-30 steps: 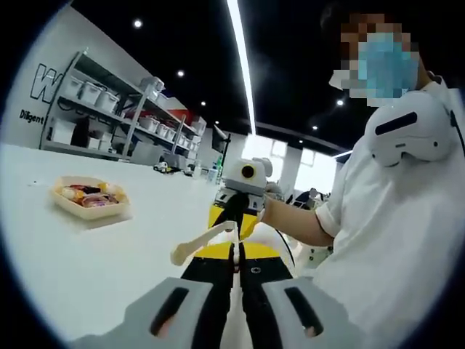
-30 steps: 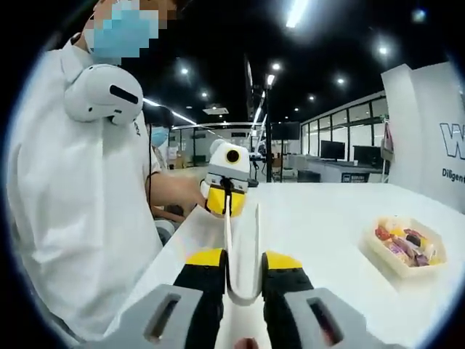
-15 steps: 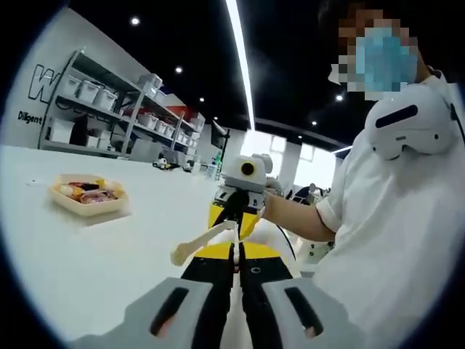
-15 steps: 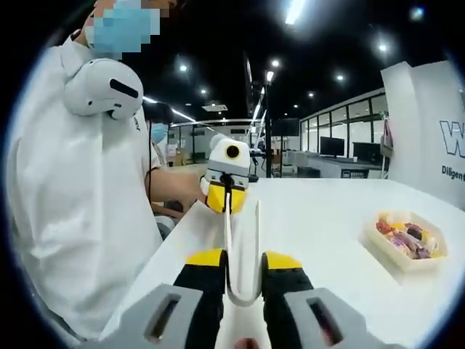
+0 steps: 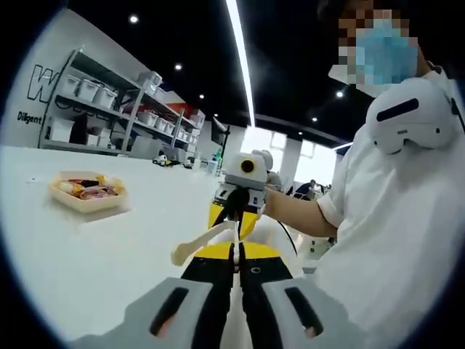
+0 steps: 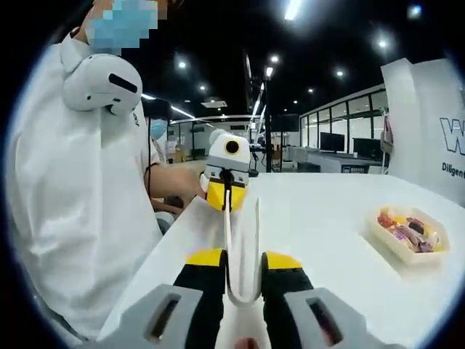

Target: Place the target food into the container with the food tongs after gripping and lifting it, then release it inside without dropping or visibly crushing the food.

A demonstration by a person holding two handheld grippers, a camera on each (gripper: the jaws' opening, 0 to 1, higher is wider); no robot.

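**Tongs in your right claw, food tray off to the side**

Your right gripper (image 6: pixel 243 270) is clamped on the tongs (image 6: pixel 243 251): the looped end sits between the two jaws, and the two white arms run forward with a gap between them, tips apart. Seen from the left gripper view, the same gripper (image 5: pixel 235 211) faces you with the tongs (image 5: pixel 201 241) sticking out towards the lower left, their tip hanging above the table. Your left gripper (image 5: pixel 235 273) has its jaws pressed together with nothing between them; in the right gripper view it (image 6: pixel 226 195) shows end-on beyond the tongs' tips.

The food sits in a shallow pale tray (image 5: pixel 87 203), resting on the white table (image 5: pixel 94 254), well apart from both grippers. In the right gripper view the tray (image 6: pixel 407 243) lies to the right, holding a mix of red, purple and pale pieces; which piece is the target cannot be told.

The room has a dark ceiling with a long light strip (image 5: pixel 240 58) and spot lamps. The left gripper view shows shelving (image 5: pixel 109 109) with white bins along a white wall. The right gripper view shows instead glass-fronted rooms (image 6: pixel 341 142) and a white panel (image 6: pixel 429 131) with lettering. You, in a white shirt (image 6: pixel 80 196), stand just beside the table.
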